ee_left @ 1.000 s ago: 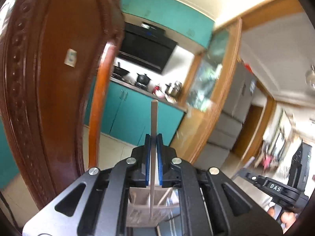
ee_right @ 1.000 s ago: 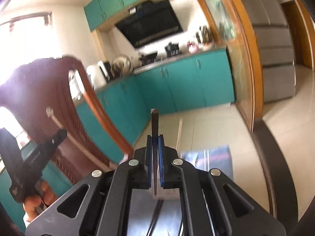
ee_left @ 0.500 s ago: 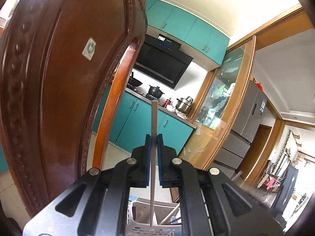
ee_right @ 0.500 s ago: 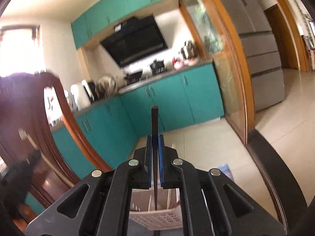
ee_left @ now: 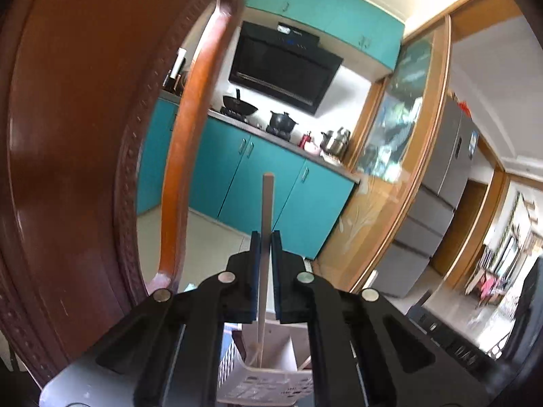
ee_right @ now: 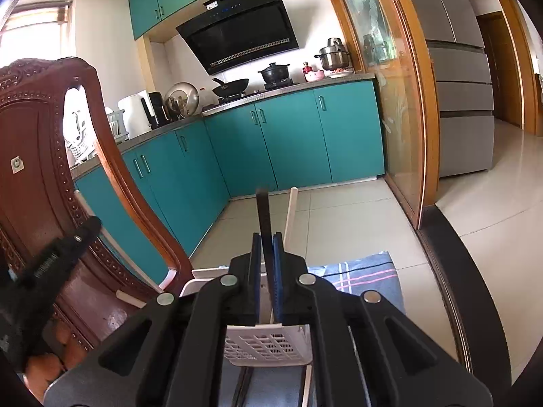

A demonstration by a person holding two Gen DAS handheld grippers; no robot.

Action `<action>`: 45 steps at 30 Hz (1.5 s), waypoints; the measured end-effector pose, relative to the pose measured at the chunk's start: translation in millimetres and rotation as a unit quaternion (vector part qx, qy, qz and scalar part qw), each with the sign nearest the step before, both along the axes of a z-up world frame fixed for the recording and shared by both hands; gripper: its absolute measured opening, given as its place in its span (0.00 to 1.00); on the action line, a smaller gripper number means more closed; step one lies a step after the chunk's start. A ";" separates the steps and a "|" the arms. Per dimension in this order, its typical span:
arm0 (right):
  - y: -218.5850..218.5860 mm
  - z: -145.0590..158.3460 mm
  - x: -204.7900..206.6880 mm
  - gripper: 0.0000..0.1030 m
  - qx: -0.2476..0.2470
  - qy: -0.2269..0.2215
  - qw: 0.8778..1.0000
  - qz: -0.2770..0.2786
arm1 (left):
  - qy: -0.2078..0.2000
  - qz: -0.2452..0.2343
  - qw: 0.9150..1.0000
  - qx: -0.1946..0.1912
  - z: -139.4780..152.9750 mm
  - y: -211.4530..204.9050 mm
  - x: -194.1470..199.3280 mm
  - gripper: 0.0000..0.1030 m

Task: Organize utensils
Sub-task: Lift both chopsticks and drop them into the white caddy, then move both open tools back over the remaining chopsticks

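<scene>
carved chair back (ee_left: 68, 156) crowding left, open floor (ee_right: 356, 217) right

teal cabinets (ee_right: 298, 135) | black range hood (ee_right: 237, 37) | carved wooden chair (ee_left: 78, 129) | pale tiled floor (ee_right: 356, 224) | bright window (ee_right: 34, 37)

A carved wooden chair back (ee_right: 40, 156) rises at the left. Behind it, teal cabinets (ee_right: 292, 135) run under a counter (ee_right: 237, 100) bearing a wok (ee_right: 232, 85), a black pot (ee_right: 274, 69) and a steel pot (ee_right: 334, 55). A black range hood (ee_right: 241, 30) hangs above. A grey refrigerator (ee_right: 458, 68) stands right; a striped cloth, perhaps a mat (ee_right: 359, 273), lies on the tiled floor (ee_right: 356, 217).
</scene>
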State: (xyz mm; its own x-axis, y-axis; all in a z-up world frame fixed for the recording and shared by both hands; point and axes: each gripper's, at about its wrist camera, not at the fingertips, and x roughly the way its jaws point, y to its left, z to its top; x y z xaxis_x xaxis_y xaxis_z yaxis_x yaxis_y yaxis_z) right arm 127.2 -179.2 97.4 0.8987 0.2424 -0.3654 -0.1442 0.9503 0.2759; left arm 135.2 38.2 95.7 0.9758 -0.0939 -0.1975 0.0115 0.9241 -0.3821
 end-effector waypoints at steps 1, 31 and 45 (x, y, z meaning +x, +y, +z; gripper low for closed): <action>-1.5 0.9 -2.3 0.16 0.000 -0.002 1.000 -0.001 | 0.003 -0.003 1.000 0.004 -1.9 -1.3 -1.4 0.07; -18.0 -162.2 5.5 0.35 -0.034 0.312 0.949 0.016 | 0.344 -0.103 0.928 0.096 -172.2 -41.3 1.5 0.30; -13.1 -174.9 13.7 0.35 -0.061 0.318 0.946 -0.011 | 0.367 -0.131 0.911 0.133 -202.0 -48.3 -25.6 0.28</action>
State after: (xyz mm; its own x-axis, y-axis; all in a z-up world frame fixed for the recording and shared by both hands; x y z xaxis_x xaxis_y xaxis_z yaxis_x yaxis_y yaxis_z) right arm 140.9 -192.3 -77.5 0.4917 0.1476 -0.8582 0.0351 0.9814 0.1890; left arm 109.6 -10.1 -106.3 0.5232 -0.1584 -0.8374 0.0765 0.9873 -0.1390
